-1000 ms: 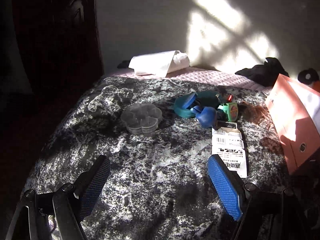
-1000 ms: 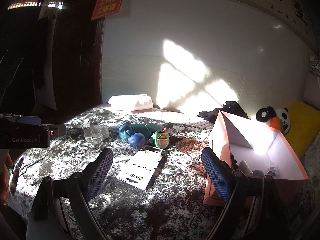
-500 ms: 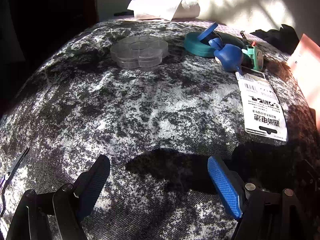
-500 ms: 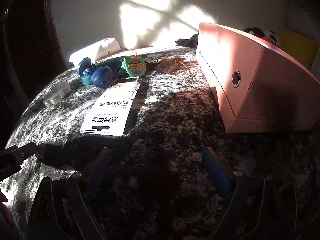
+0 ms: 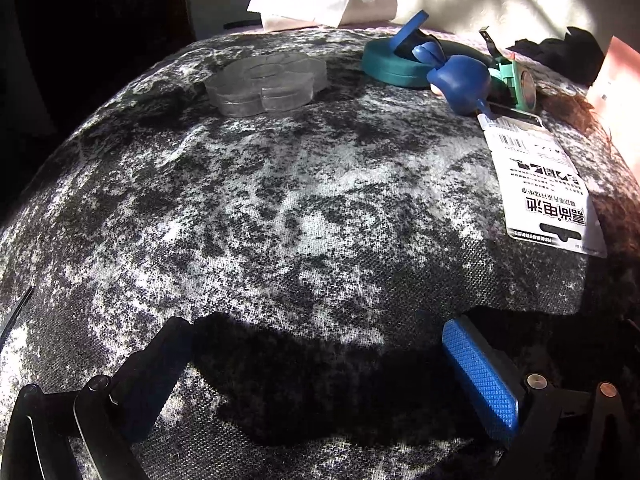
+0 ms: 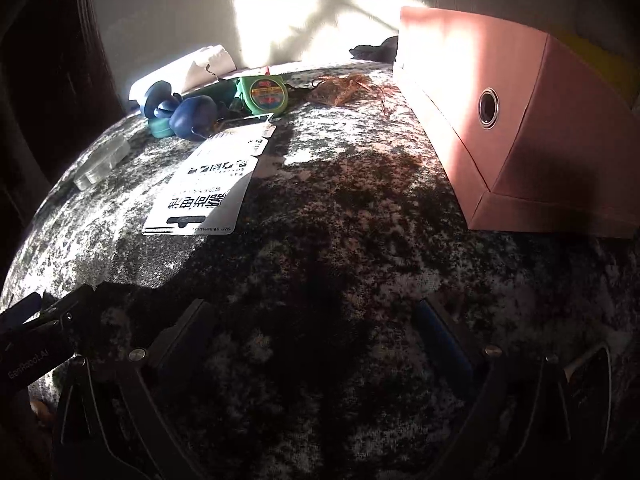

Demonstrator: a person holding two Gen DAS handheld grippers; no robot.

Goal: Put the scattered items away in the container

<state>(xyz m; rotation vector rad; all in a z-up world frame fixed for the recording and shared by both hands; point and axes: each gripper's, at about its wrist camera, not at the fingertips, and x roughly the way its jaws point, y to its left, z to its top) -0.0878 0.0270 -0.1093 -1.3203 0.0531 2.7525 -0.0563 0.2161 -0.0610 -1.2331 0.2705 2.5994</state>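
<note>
Scattered items lie on a mottled grey blanket [image 5: 280, 200]: a clear flower-shaped box [image 5: 266, 80], a teal round case [image 5: 394, 66], a blue bulb blower [image 5: 460, 78], a green tape measure [image 5: 518, 84] and a white battery card [image 5: 540, 184]. The right wrist view shows the card [image 6: 208, 184], tape measure [image 6: 266, 94], blower [image 6: 192, 116], a brown tangle [image 6: 340, 88] and the pink box [image 6: 500, 120] at right. My left gripper [image 5: 316, 364] is open and empty, low over the blanket. My right gripper [image 6: 312, 344] is open and empty, in shadow.
A white folded cloth [image 5: 320, 4] lies at the far edge by the wall. Dark clothing [image 5: 560, 52] lies behind the pink box. My left gripper's body [image 6: 28, 344] shows at the right wrist view's lower left. The blanket drops off at left into darkness.
Both grippers have dropped low and moved forward over the blanket; the items now look nearer. Both stay open and empty.
</note>
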